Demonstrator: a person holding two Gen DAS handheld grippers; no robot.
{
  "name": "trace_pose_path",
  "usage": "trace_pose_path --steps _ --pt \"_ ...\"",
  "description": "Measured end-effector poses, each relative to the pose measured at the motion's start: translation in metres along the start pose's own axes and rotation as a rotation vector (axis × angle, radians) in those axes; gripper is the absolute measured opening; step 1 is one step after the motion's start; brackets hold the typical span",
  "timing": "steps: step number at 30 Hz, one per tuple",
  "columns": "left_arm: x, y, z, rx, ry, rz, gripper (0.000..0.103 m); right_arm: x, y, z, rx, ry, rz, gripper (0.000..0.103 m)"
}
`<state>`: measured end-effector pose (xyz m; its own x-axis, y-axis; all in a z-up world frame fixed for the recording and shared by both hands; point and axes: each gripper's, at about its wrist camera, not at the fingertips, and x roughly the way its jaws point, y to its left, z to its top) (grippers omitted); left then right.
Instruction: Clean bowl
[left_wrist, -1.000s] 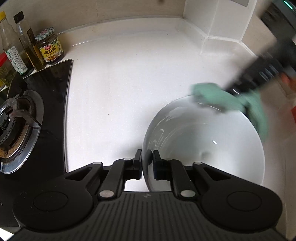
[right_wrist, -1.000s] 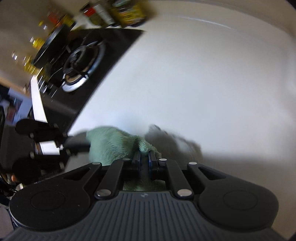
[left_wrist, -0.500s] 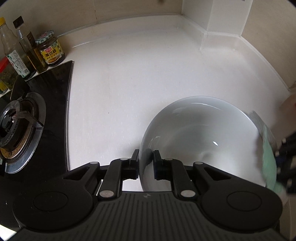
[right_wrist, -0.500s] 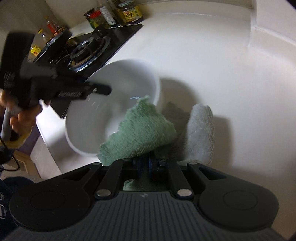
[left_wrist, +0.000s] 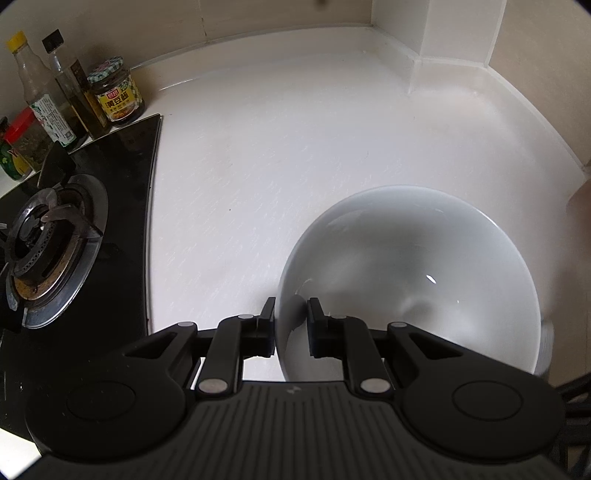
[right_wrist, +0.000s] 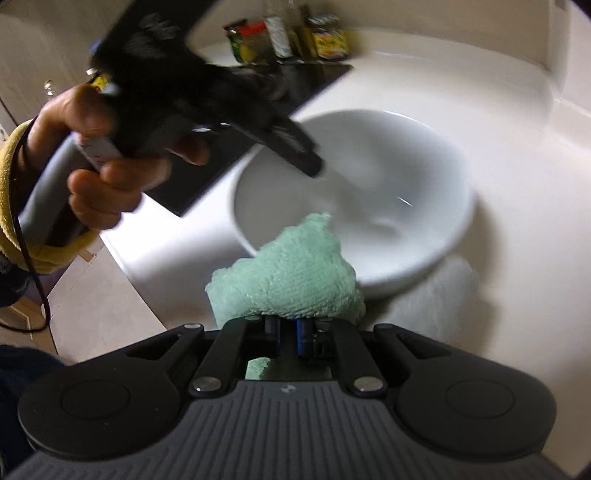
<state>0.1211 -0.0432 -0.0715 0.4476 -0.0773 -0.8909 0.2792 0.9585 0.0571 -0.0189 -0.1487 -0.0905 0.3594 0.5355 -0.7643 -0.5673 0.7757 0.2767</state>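
The left tool (left_wrist: 291, 325) straddles the near rim of the white bowl (left_wrist: 424, 258), one finger outside the wall and one inside; its jaws have just been opening, and in the left wrist view the inner pad stands a little off the wall while the outer one sits at it, so whether it grips I cannot tell. In the right wrist view a hand (right_wrist: 110, 162) with a yellow cuff (right_wrist: 33, 254) carries that tool, blurred, its tip at the bowl's rim.

The right tool (right_wrist: 288, 325) is clamped tight on a green cloth (right_wrist: 288, 280), which bunches up just in front of its fingers and overlaps the bowl's near edge.

The bowl sits on the white table (left_wrist: 277, 147), near its front edge. To its left lies a black stove (left_wrist: 55, 236) with a burner. Behind the stove, by the wall, stand bottles (left_wrist: 44, 92) and a jar (left_wrist: 118, 92) with a yellow label.
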Motion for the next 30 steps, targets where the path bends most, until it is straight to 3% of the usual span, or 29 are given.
trace_pose_path --steps 3,5,8,14,21,30 --pt "-0.002 0.002 -0.003 -0.001 0.012 -0.011 0.012 0.01 0.015 0.003 -0.008 -0.069 0.0 0.005" --pt "-0.003 0.004 -0.005 -0.009 0.03 -0.064 0.017 0.017 0.024 0.006 -0.014 -0.12 -0.004 0.006" --pt "-0.004 0.0 -0.007 0.0 0.028 -0.048 0.017 0.021 0.034 0.021 -0.045 -0.234 -0.03 0.006" --pt "-0.003 0.009 -0.006 -0.007 0.041 -0.085 0.017 0.032 0.036 0.028 -0.076 -0.237 -0.049 0.005" --pt "-0.002 0.013 -0.005 0.014 0.035 -0.105 0.017 0.006 0.027 0.001 -0.165 -0.2 -0.146 0.005" --pt "-0.003 0.012 -0.008 0.061 0.025 -0.111 0.019 -0.013 -0.028 0.007 -0.124 -0.13 -0.246 0.005"
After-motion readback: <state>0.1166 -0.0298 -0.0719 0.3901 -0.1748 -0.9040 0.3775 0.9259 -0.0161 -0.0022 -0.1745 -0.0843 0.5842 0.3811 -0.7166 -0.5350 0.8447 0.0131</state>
